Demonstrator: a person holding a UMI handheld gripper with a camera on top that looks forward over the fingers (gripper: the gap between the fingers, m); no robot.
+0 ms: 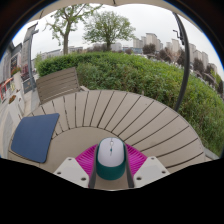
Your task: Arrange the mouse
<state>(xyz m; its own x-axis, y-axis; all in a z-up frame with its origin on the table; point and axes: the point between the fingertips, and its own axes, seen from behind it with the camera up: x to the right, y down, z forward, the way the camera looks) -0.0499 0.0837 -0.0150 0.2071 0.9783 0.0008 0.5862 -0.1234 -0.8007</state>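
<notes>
Nearest to us, our gripper [110, 170] has the mouse [110, 157] between its two fingers, the white-and-green shell sitting right in the gap with the pink pads [86, 158] showing at either side. The pads appear to meet the mouse's flanks with no gap that we can make out, so we judge that the fingers are closed to a narrow span and holding it, tail end toward us and nose pointing ahead. We cannot tell whether the mouse is lifted or resting on the wood beneath.

Just beyond the fingertips runs the slatted wooden table [130, 115], its boards fanning away from us. Ahead of the fingers and well off to the left lies a dark blue mouse pad [35, 137], flat on the table. We take that as the likely place for the mouse.

To do this step well, we should keep the squeeze even so the rounded shell does not squirt forward out of the pads, carry it low and level toward the left, and bring it down over the middle of the blue pad rather than its edge. We should release only once its base sits flat, so it does not rock or slide.

Farther off stands a wooden chair [57, 82] beyond the table, then a green hedge [150, 70], and trees [108, 28] and buildings behind.
</notes>
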